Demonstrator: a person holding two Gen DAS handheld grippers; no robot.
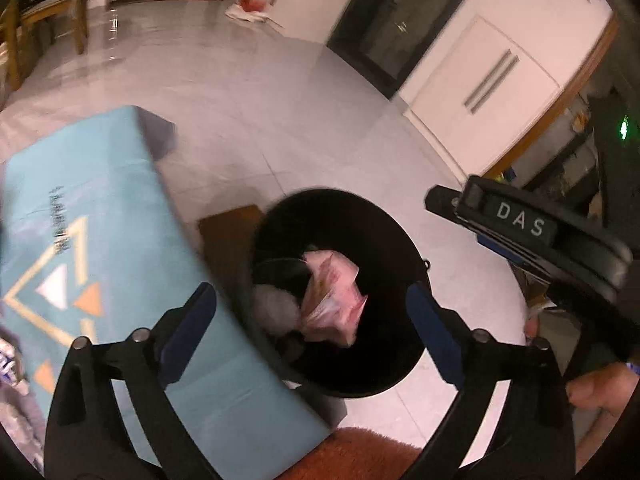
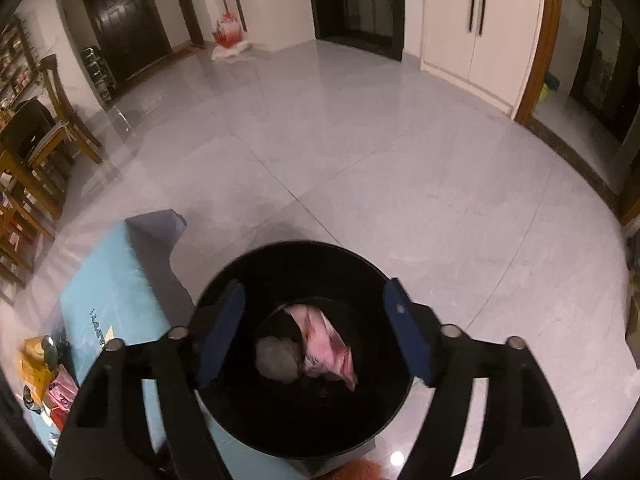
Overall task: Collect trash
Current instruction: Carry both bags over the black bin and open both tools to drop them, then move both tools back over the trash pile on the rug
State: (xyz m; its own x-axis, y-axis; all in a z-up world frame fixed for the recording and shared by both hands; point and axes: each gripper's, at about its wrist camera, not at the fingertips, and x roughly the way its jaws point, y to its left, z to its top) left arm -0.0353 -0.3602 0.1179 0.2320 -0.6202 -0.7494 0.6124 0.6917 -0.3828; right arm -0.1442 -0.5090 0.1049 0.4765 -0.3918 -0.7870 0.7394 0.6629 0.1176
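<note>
A round black trash bin (image 1: 394,240) (image 2: 224,412) stands on the floor beside a low table with a teal cloth (image 1: 100,216) (image 2: 116,284). Inside lie a pink wrapper (image 1: 334,296) (image 2: 326,342) and a grey crumpled ball (image 1: 276,304) (image 2: 276,358). My left gripper (image 1: 314,330) is open and empty above the bin. My right gripper (image 2: 314,338) is open and empty right over the bin's mouth; its body (image 1: 532,232) shows in the left wrist view. More wrappers (image 2: 48,376) lie on the table's near left end.
Glossy grey tile floor (image 2: 360,160) spreads beyond the bin. White cabinet doors (image 2: 472,28) and dark glass doors stand at the back. Wooden chairs (image 2: 56,120) are at the left. A red-and-white bag (image 2: 228,36) sits by the far wall. An orange fuzzy surface (image 1: 360,456) is below.
</note>
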